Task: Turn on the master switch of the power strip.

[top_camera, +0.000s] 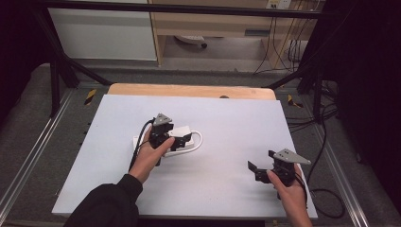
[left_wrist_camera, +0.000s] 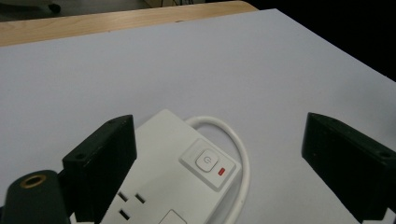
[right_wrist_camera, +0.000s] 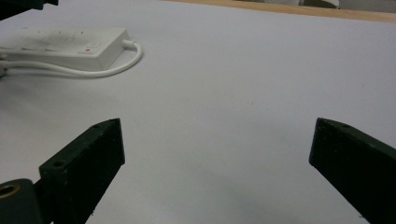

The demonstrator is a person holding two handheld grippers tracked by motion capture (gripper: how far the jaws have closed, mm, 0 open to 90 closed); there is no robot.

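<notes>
A white power strip lies flat on the white table top, left of the middle, with its white cable looping round its right end. In the left gripper view the strip shows a square switch with a small red light beside it. My left gripper hovers just over that end with its jaws wide apart and no pad pressing on it. My right gripper stands open over bare table near the front right. From there the strip lies far off to the left.
A wooden table edge shows behind the white top. Black frame bars stand at the back corners. Cables trail on the floor at the right, and a cabinet stands behind the table.
</notes>
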